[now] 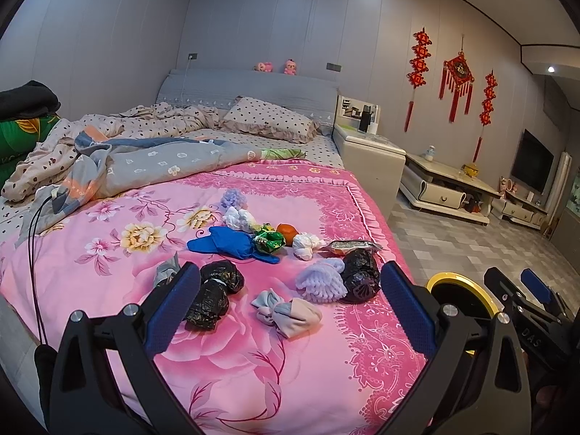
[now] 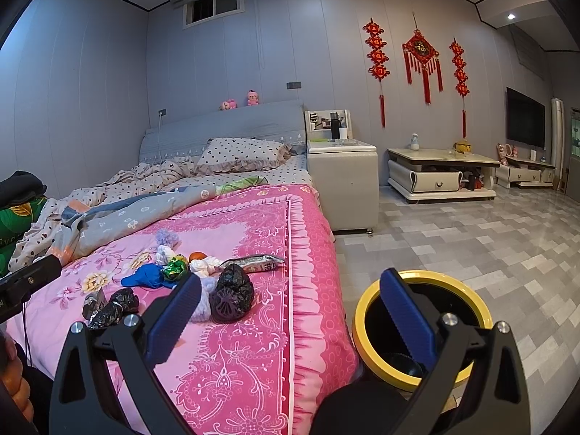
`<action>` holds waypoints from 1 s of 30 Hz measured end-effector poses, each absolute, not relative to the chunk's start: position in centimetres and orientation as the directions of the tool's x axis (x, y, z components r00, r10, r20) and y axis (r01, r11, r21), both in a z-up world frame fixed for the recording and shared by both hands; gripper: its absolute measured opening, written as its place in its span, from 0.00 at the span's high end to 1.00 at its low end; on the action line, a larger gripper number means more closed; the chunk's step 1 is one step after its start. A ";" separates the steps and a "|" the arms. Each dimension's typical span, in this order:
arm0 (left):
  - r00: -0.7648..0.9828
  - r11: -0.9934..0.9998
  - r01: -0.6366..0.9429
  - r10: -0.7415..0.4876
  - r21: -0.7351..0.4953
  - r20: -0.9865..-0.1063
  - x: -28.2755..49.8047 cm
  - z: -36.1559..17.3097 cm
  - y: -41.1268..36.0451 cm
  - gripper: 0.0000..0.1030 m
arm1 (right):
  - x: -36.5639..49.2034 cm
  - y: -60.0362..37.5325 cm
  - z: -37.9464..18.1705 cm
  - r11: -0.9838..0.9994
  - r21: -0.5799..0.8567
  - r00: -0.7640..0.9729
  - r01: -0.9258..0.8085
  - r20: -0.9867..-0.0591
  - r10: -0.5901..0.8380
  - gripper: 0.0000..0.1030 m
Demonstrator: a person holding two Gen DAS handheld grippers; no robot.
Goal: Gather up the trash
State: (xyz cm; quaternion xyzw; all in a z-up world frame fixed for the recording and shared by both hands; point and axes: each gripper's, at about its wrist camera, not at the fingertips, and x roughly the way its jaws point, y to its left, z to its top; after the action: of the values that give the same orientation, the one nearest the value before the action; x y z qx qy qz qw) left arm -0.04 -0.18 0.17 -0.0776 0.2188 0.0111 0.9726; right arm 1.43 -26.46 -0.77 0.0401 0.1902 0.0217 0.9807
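Trash on bed, bin on floor beside it.
We hold the left gripper [image 1: 290,311] spread wide and empty above the pink floral bedspread [image 1: 108,253], where crumpled black bags [image 1: 214,293], a blue glove [image 1: 232,244], tissue wads [image 1: 306,244] and foam fruit nets [image 1: 320,279] lie scattered. Our right gripper [image 2: 290,311] is likewise spread, empty. The yellow-rimmed bin [image 2: 366,311] stands just beside the bed; its dark interior shows no identifiable contents.

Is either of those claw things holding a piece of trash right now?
No: the left gripper and right gripper both stand open and empty, and the trash lies on the bed.
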 end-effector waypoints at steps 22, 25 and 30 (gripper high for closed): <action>0.903 0.987 -0.056 -0.014 -0.150 -0.428 0.0 0.2 -0.1 0.07 | 1.4 -26.7 -1.3 0.995 0.097 0.921 -0.027 -0.383 0.063 0.08; 0.903 0.987 -0.055 -0.015 -0.151 -0.430 -0.1 0.1 -0.1 0.07 | 1.5 -26.7 -1.3 0.995 0.098 0.921 -0.027 -0.384 0.063 0.08; 0.903 0.987 -0.055 -0.015 -0.150 -0.429 -0.1 0.1 -0.2 0.07 | 1.4 -26.7 -1.3 0.995 0.100 0.921 -0.027 -0.385 0.063 0.08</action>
State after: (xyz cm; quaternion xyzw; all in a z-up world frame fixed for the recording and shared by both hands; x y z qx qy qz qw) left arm -0.09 -0.16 0.11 -0.0797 0.2197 0.0102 0.9723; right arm 1.44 -26.72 -1.35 0.0462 0.1977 0.0231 0.9789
